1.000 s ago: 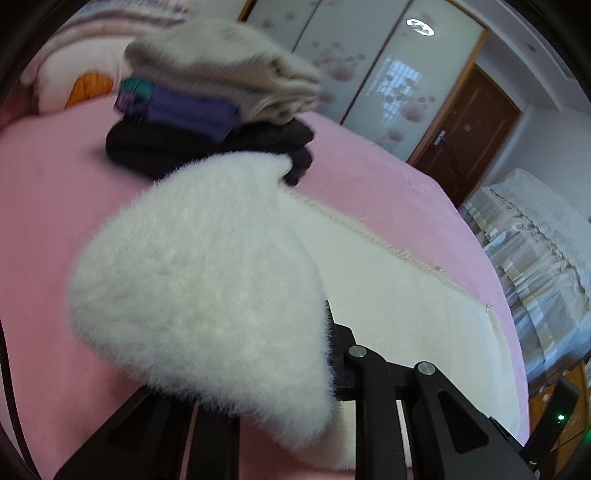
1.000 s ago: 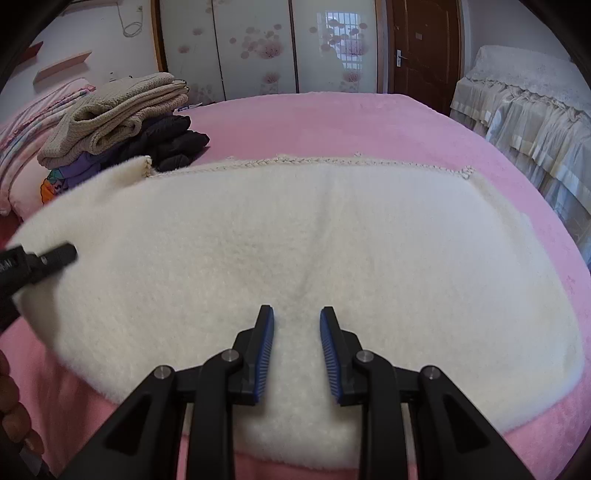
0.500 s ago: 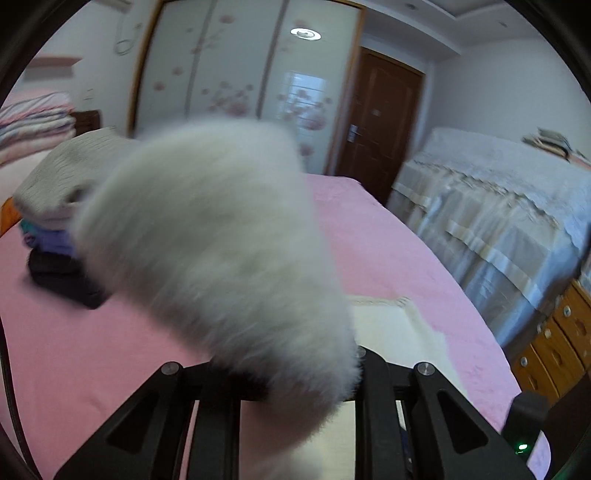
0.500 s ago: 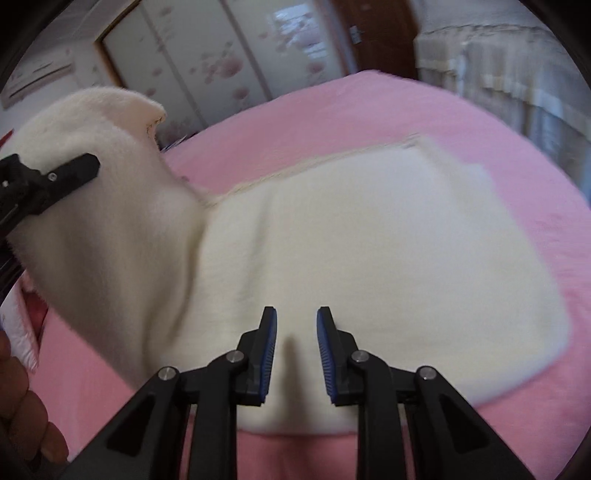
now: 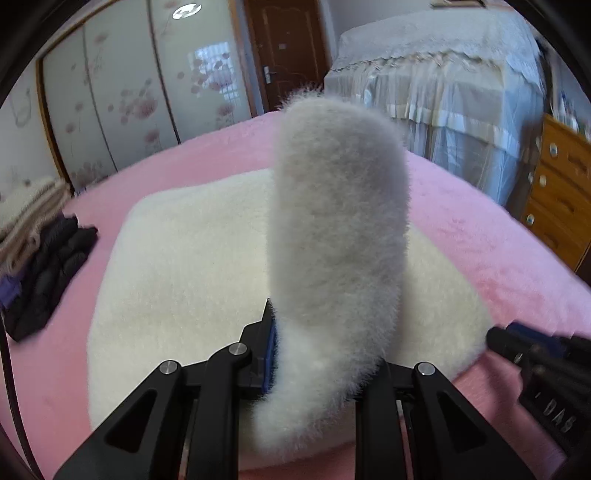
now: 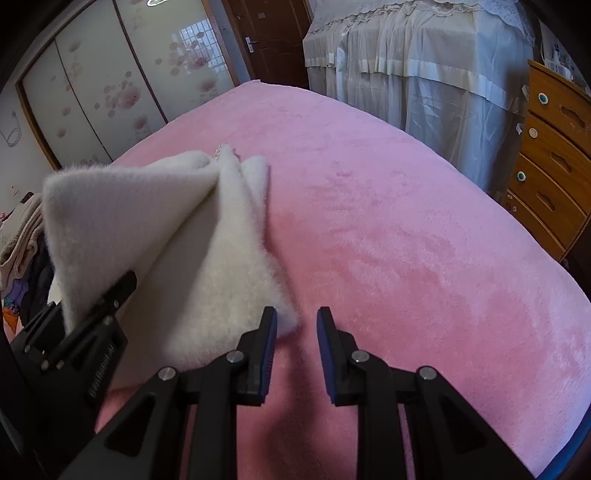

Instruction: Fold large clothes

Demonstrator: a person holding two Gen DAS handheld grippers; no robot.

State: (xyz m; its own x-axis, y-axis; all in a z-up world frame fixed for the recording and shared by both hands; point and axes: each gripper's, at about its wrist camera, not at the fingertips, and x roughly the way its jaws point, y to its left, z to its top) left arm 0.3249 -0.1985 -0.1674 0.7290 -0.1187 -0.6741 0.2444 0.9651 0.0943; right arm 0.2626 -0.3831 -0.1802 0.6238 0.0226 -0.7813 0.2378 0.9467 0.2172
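Left wrist view: my left gripper (image 5: pixel 317 354) pinches a fleece (image 5: pixel 192 258) edge, lifted over the rest on the bed (image 5: pixel 480 236). My right gripper (image 6: pixel 295 332) is parted, empty, probably just beside the corner. I should lay edges square.

Soft daylight fills the room. A round lamp (image 5: pixel 184 11) shines as a bright spot on the shiny doors (image 5: pixel 147 92). The raised fluffy cloth (image 5: pixel 340 240) looks gray, shaded and fuzzy. Edges bend, and corners go black.
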